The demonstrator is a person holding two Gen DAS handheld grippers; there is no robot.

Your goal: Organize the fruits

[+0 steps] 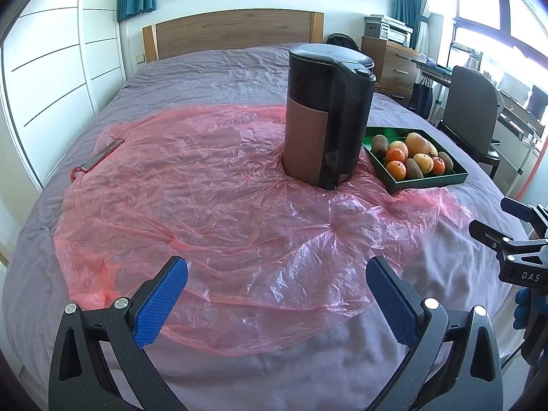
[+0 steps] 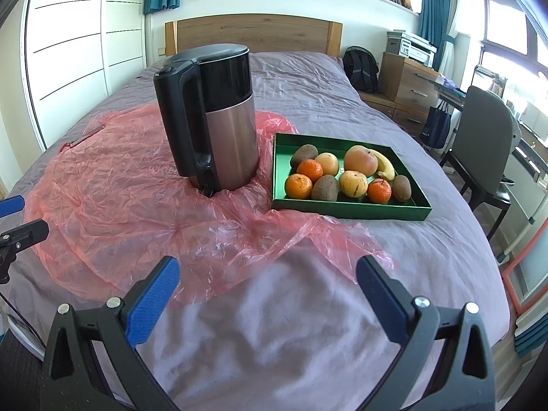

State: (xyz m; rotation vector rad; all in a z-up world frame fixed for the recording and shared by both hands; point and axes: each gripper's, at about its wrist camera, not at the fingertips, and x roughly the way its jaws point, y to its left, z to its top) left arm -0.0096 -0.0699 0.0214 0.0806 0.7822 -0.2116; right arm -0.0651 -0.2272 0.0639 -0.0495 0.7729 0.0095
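Observation:
A green tray (image 2: pixel 349 209) sits on the bed, right of a kettle (image 2: pixel 219 120). It holds several fruits: tangerines (image 2: pixel 298 186), kiwis (image 2: pixel 324 188), an apple (image 2: pixel 360 160), a banana (image 2: pixel 384 165) and yellowish fruits (image 2: pixel 353 183). The tray also shows in the left wrist view (image 1: pixel 426 181) behind the kettle (image 1: pixel 325 116). My left gripper (image 1: pixel 276 275) is open and empty above a pink plastic sheet (image 1: pixel 205 205). My right gripper (image 2: pixel 268 277) is open and empty over the bedsheet, well short of the tray.
A knife (image 1: pixel 101 156) with a red handle lies at the left edge of the pink sheet. The wooden headboard (image 2: pixel 253 36) is at the back. A chair (image 2: pixel 486 150) and drawers (image 2: pixel 407 82) stand right of the bed.

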